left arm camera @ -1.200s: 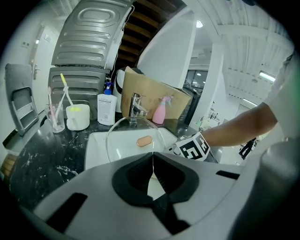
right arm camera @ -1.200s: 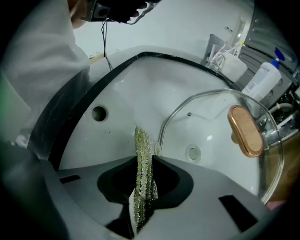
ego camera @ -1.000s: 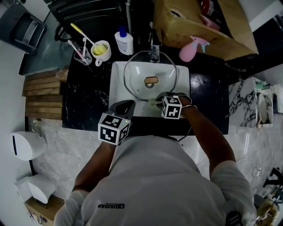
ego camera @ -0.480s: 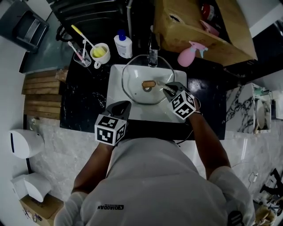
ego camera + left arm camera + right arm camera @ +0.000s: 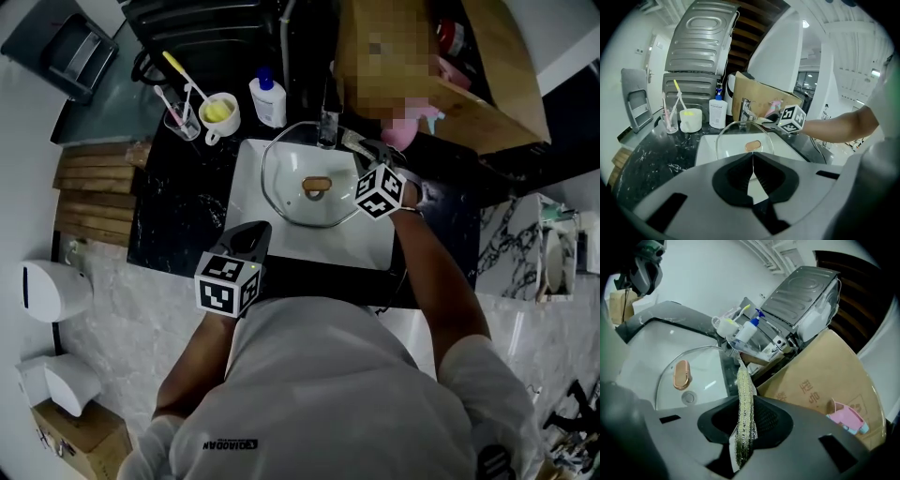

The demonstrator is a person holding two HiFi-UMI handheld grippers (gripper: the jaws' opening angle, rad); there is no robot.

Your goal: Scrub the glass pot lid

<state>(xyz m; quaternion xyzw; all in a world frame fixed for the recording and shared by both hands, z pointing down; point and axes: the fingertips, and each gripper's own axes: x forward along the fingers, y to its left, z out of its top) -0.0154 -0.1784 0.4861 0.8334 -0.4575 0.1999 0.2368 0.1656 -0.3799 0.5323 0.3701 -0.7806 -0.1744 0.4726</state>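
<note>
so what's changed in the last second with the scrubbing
The right claw, shut on the scrub pad, moved from the near edge of the glass lid up its right side to the far rim by the faucet. The left claw stayed shut and empty at the near edge of the sink; the lid stayed put.

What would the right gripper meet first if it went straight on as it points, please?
Probably the faucet, just beyond the scrub pad that the right gripper clamps in its tongs; depth is unclear.
</note>
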